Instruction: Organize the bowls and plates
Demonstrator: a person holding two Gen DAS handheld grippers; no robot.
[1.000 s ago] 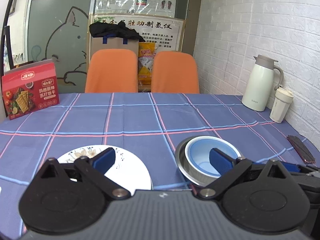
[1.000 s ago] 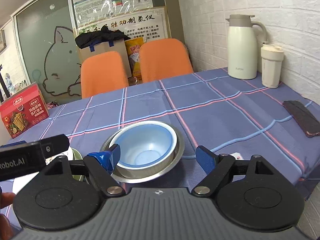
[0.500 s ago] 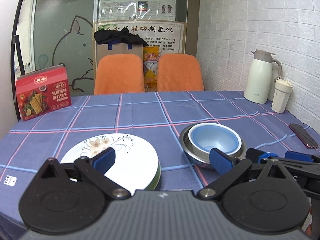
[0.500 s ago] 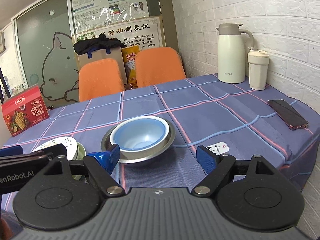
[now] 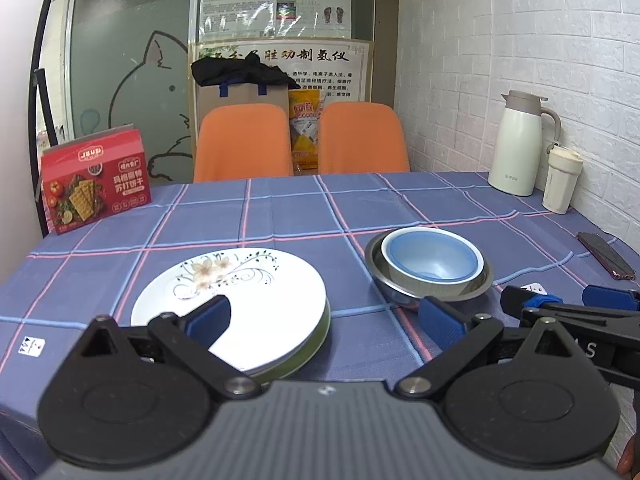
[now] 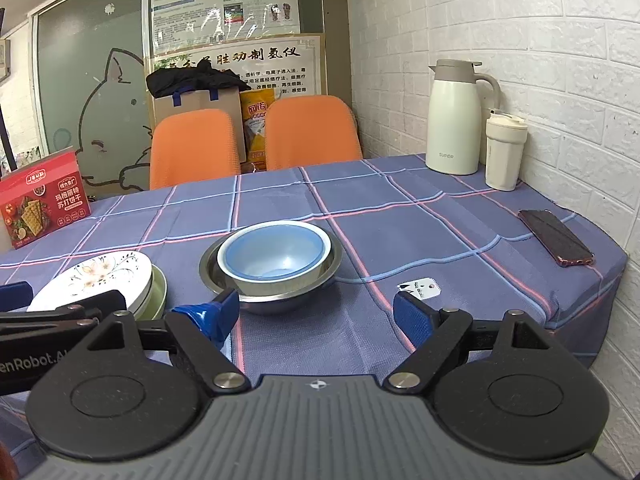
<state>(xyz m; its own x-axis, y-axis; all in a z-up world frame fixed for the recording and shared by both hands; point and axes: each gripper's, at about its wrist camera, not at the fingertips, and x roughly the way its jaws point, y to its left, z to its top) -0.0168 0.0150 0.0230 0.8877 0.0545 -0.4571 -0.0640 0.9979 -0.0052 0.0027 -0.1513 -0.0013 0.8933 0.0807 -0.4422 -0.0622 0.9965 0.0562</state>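
Checked blue tablecloth (image 5: 280, 208) over table, white brick wall (image 5: 540, 40) along right side.

Left gripper (image 5: 324, 320) held above near table edge, jaws spread wide, nothing between the blue pads (image 5: 210, 318). Right gripper (image 6: 316, 314) likewise above near edge, jaws released wide, empty.

White flowered plate (image 5: 240, 292) stacked on a green plate (image 6: 160, 288), of which only the rim shows; stack on left half of table, close to near edge. Left gripper's left pad overlaps the plate in view; contact cannot be told.

Blue bowl (image 6: 276, 254) nested inside steel bowl (image 6: 336, 258), just right of the plate stack, apart from it. Right gripper's left pad sits close in front of steel bowl's rim.

Red cracker box (image 5: 94, 184) at far left corner. White jug (image 6: 454, 118) and cream cup (image 6: 504, 152) side by side at far right, by wall. Phone (image 6: 554, 236) flat near right edge. Small white tag (image 6: 420, 288) on cloth between bowls and phone. 2 orange chairs (image 5: 244, 142) behind table.
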